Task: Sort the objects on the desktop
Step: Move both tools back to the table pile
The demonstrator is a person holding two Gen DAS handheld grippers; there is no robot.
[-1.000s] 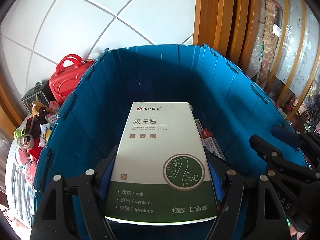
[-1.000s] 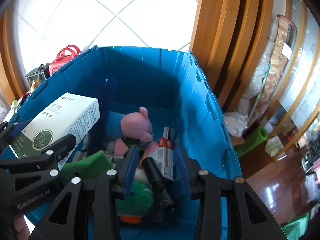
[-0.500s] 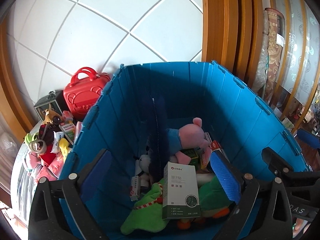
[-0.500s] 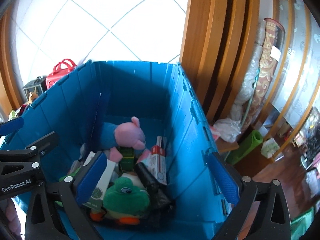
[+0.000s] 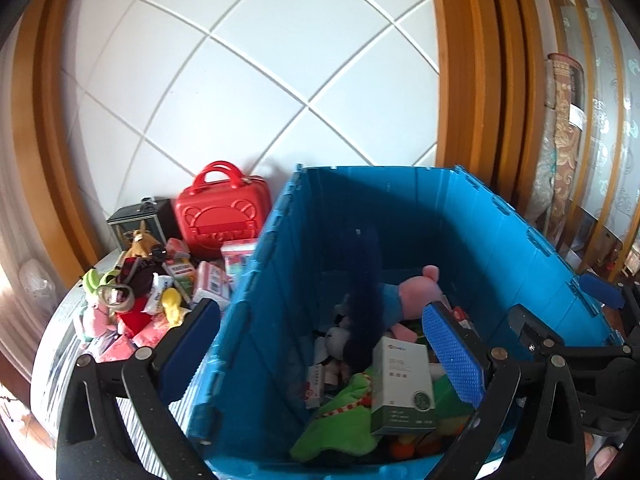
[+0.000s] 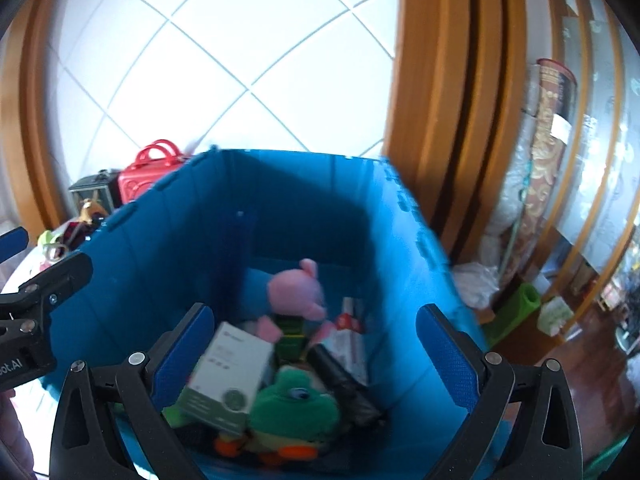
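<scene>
White-and-green carton (image 5: pixel 404 390) is lying inside the blue crate (image 5: pixel 500 240), tilted, resting on a green plush (image 5: pixel 340 416) near the crate's near wall. In the left wrist view it is sitting below and between the left gripper (image 5: pixel 324 356) fingers, closer to the right-hand blue pad (image 5: pixel 452 356), not touching either. Left jaws are standing wide open, nothing between the pads; the left-hand finger is hanging outside the crate wall, over the table (image 5: pixel 60 344).

Right gripper (image 6: pixel 316 354) is also gaping fully, holding nothing. In the right wrist view the carton (image 6: pixel 224 380) is lying just inside the left-hand pad (image 6: pixel 180 352), leaning on a green frog plush (image 6: pixel 296 404); that view is blurred, so contact with the pad is not readable, looks clear.

Other crate contents: pink pig plush (image 5: pixel 416 296) in a blue top toward the far end, a red-and-white tube box (image 6: pixel 348 340) and a black cylinder (image 6: pixel 344 384) right of the frog, a dark blue fuzzy item (image 5: pixel 364 300) standing upright mid-crate.

Outside the crate, on the table to its left: red mini suitcase (image 5: pixel 222 212) against the tiled wall (image 5: pixel 260 80), a dark lantern-style box (image 5: pixel 136 220) beside it, and a pile of small toys and packets (image 5: pixel 148 296) in front of both.
</scene>
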